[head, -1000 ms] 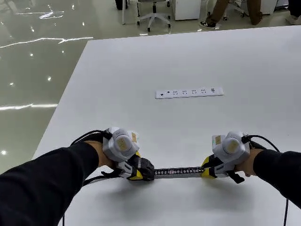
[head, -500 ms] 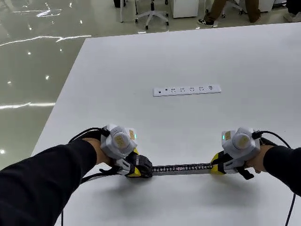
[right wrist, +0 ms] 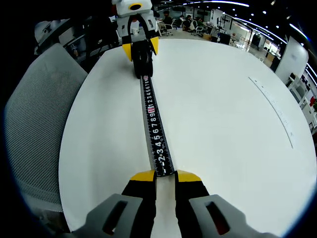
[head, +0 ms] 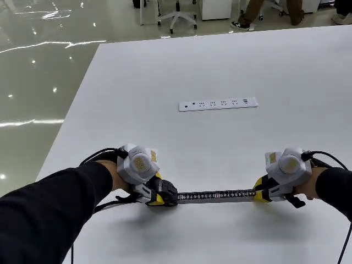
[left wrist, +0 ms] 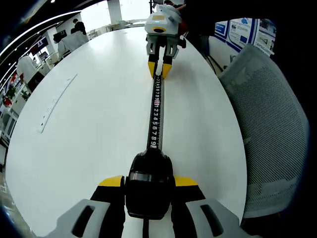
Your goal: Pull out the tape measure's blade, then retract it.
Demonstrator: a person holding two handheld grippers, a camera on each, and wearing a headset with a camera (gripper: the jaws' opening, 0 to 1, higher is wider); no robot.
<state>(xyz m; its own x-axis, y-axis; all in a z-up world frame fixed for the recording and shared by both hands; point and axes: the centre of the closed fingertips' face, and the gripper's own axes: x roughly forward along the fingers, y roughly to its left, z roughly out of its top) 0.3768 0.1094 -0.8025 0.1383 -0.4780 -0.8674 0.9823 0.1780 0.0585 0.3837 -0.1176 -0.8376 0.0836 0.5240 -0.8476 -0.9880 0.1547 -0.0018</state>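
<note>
The tape measure [left wrist: 148, 196] sits clamped in the left tongs [left wrist: 148, 181]; right tongs [right wrist: 165, 176] pinch the blade [right wrist: 154, 126] tip; blade extended flat along the desk [head: 220, 60] between them

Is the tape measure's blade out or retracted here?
Out: the blade spans from the case in the left claw to the right claw.

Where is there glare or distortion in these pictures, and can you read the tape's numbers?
Head view: light glares off the glossy floor; numbers on the blade are too small to read. Left gripper view: fisheye curves the table edge. Right gripper view: numbers sharp near the jaws.
</note>
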